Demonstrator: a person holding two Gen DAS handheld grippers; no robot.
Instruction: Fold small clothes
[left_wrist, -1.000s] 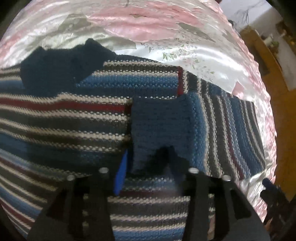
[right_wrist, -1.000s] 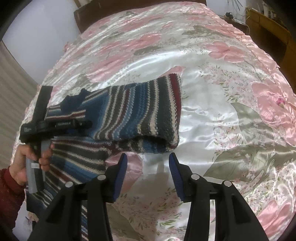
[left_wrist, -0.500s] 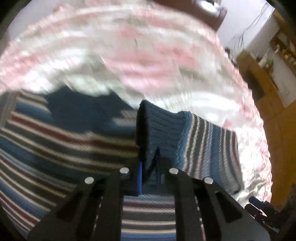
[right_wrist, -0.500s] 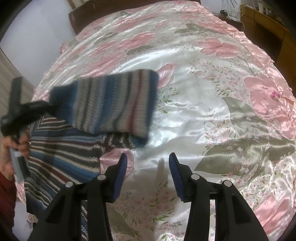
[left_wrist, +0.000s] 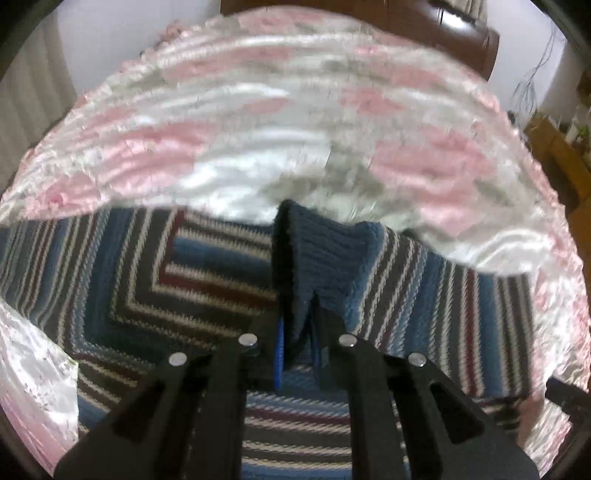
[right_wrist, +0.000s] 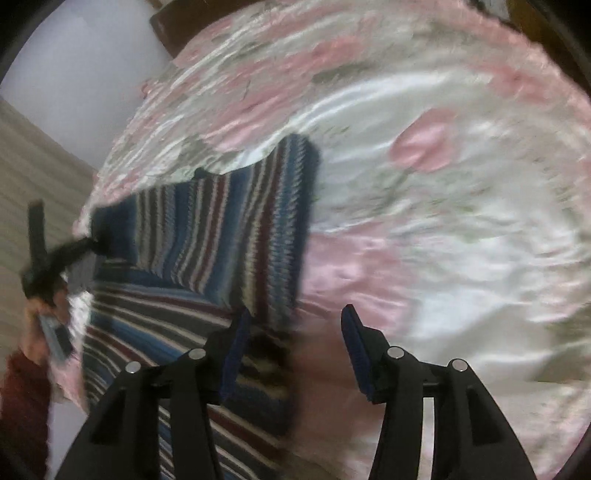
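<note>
A striped knitted sweater (left_wrist: 207, 266) was seen spread on a bed covered by a pink floral satin bedspread (left_wrist: 258, 110), with the body of the garment lying flat toward the near edge. The navy ribbed cuff (left_wrist: 325, 254) of one sleeve was held in the left gripper (left_wrist: 297, 343), whose jaws were pressed together on the knit. The sleeve (right_wrist: 221, 229) was lifted clear of the body and drawn across it, its striped length slanting over the torso panel, as shown from the right wrist view. The right gripper (right_wrist: 291, 354) was held just above the near side of the sweater with its jaws apart and nothing between them. The person's hand (right_wrist: 40, 314), with a red sleeve behind it, was visible at the far left around the left tool's handle.

The task was judged to be at an early stage: one sleeve was being brought inward but had not been laid down. Both views were blurred by motion, so it could not be told with certainty whether the other sleeve had been folded in; it appeared to lie under or beside the body at the left. The laying of the held sleeve, the folding of the body and the smoothing of the result were judged to remain.
</note>
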